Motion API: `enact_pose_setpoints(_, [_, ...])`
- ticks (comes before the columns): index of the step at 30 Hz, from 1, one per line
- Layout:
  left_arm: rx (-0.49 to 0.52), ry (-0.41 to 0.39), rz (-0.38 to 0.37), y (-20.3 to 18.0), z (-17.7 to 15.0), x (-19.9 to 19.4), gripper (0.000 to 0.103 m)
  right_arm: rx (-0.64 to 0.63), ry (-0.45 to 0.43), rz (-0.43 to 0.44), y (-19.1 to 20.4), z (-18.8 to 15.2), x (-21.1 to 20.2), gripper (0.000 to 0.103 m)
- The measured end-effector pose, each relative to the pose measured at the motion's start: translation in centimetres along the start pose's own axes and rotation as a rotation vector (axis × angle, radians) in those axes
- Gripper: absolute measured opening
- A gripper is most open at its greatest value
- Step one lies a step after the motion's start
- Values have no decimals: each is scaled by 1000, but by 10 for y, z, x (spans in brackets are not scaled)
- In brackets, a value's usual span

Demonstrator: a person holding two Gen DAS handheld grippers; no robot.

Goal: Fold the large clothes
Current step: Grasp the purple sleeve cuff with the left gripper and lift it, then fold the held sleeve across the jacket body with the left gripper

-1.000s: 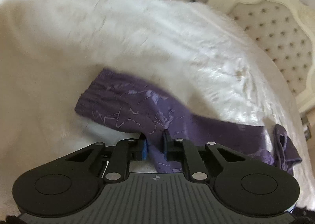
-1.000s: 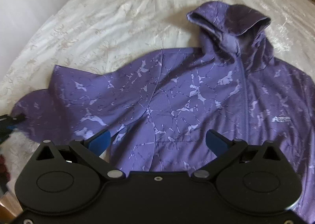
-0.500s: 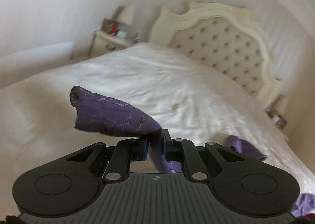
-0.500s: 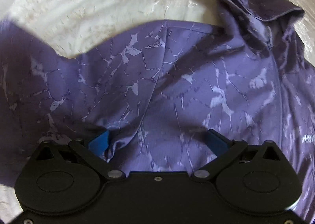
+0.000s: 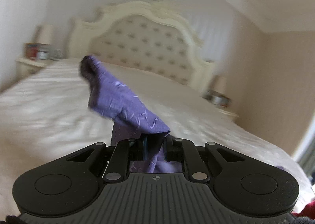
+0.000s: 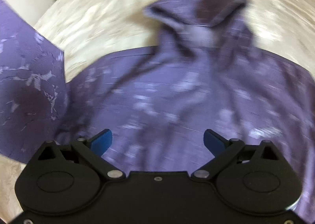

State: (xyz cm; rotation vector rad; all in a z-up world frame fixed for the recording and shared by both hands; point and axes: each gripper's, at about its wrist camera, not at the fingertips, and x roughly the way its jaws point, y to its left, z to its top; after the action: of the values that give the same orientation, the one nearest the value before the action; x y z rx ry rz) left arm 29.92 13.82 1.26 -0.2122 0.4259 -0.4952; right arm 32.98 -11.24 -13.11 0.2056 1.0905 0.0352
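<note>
At the left edge of the right wrist view, a raised sleeve [image 6: 27,90] of the purple hoodie [image 6: 177,96] is hanging as a flat panel in front of the cream bedspread [image 6: 102,17], its marbled print sharper than the rest of the blurred picture. Further right, the hoodie's body is lying spread over the bed, and its hood [image 6: 198,9] is pointing toward the top of the view. Below it, the right gripper [image 6: 157,141] is hovering over the lower chest with its blue pads [image 6: 101,142] standing wide apart and nothing caught between them. In the left wrist view, a bedside table [image 5: 33,62] with blurred items is sitting at the far left, beside the tufted cream headboard [image 5: 145,46]. In the middle, the left gripper [image 5: 154,147] is clenching a bunch of the purple fabric, its fingers nearly together on the cloth. The sleeve's end [image 5: 118,98] is standing up and away from the fingers toward the headboard, its dark cuff opening [image 5: 86,68] at the far tip, above the bedspread [image 5: 49,109]. More purple cloth is hanging down behind the fingers. At the far right, a second bedside table [image 5: 218,101] is showing, heavily blurred.
</note>
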Motion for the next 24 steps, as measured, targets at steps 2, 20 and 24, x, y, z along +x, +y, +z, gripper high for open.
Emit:
enact_pose_setpoints(2, [14, 43, -70, -23, -12, 30, 15, 42, -3, -16, -28, -6, -13, 99])
enact_pose_setpoints(20, [169, 386, -83, -58, -118, 131, 49, 259, 2, -73, -156, -75, -65, 99])
enact_pose_setpoints(24, [127, 453, 144, -4, -132, 139, 49, 240, -73, -31, -149, -64, -69, 96])
